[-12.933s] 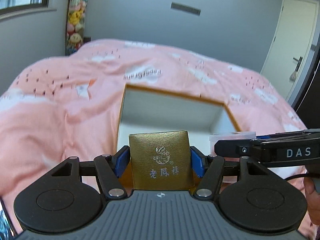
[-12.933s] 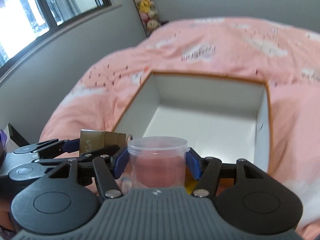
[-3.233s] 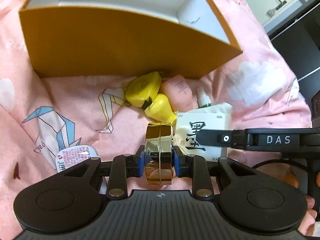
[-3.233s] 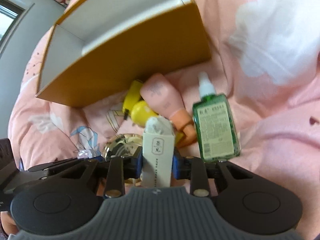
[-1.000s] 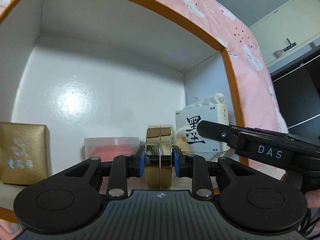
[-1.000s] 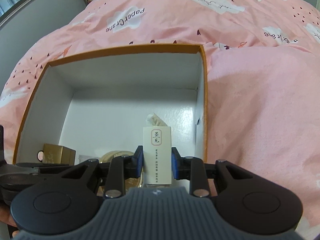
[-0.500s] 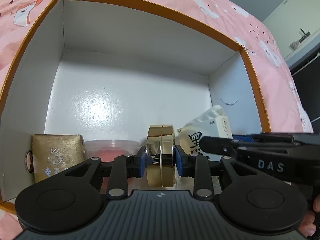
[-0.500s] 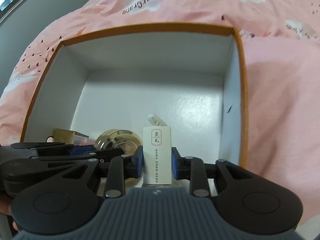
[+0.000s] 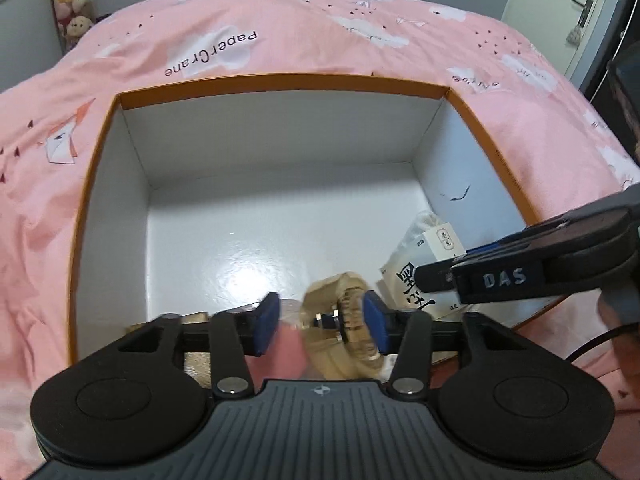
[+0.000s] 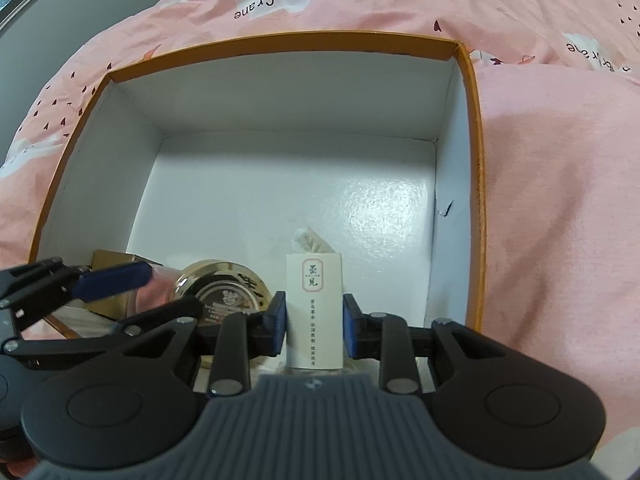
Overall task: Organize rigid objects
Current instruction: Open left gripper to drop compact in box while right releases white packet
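Left gripper [image 9: 320, 322] jaws just opening off gold tin [image 9: 340, 332], lower centre; may roll against white packet [image 10: 315, 312] clamped in right gripper [image 10: 315, 330].

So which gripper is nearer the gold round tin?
Left. The left gripper has just been opening, the gold round tin loose between its fingers; the right gripper is beside it, shut on the white packet.

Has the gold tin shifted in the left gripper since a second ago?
Yes. The gold tin stood upright, clamped; now it has tipped toward the right pad inside the orange box, as the left gripper jaws have just been opening.
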`<act>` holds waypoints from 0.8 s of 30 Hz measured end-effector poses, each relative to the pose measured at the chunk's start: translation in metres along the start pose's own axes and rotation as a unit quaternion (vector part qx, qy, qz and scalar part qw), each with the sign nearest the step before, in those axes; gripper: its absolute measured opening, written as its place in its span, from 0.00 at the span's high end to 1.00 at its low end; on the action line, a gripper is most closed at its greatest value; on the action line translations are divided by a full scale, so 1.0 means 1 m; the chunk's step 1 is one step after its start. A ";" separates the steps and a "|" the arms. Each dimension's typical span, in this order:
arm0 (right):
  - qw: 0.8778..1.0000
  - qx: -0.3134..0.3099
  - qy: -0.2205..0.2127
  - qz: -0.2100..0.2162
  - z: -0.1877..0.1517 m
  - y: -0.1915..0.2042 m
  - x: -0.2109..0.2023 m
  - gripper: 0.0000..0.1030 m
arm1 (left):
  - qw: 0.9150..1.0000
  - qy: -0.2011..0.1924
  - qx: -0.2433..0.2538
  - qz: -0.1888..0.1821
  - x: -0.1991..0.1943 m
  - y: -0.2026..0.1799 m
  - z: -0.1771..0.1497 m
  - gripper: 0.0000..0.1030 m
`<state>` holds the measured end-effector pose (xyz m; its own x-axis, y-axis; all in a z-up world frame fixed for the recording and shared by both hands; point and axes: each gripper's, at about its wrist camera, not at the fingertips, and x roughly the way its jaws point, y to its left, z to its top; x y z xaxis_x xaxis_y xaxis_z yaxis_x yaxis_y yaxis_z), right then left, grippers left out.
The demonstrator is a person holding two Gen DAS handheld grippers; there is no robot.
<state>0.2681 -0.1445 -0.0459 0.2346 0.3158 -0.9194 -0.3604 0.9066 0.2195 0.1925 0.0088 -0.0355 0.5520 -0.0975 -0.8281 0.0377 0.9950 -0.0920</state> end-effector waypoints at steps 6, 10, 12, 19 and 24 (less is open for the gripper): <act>1.000 -0.002 0.002 0.007 0.000 0.005 -0.002 0.74 | 1.000 0.007 0.013 0.000 0.006 -0.003 -0.004 0.64; 0.996 0.035 0.016 0.078 0.005 0.002 -0.001 0.86 | 1.000 0.000 -0.007 -0.010 0.000 0.006 -0.006 0.64; 0.997 0.034 0.018 0.065 0.007 0.003 0.001 0.86 | 1.000 -0.009 -0.022 -0.016 -0.005 0.012 -0.006 0.64; 1.000 0.016 0.009 0.020 0.008 0.003 0.000 0.81 | 0.991 -0.045 -0.097 -0.078 -0.027 0.048 -0.005 0.63; 1.000 0.013 0.005 0.006 0.009 0.001 -0.001 0.70 | 0.988 -0.050 -0.117 -0.084 -0.028 0.062 -0.005 0.63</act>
<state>0.2755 -0.1415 -0.0416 0.2204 0.3240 -0.9200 -0.3391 0.9098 0.2392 0.1752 0.0731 -0.0212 0.6347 -0.2469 -0.7323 -0.0519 0.9318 -0.3592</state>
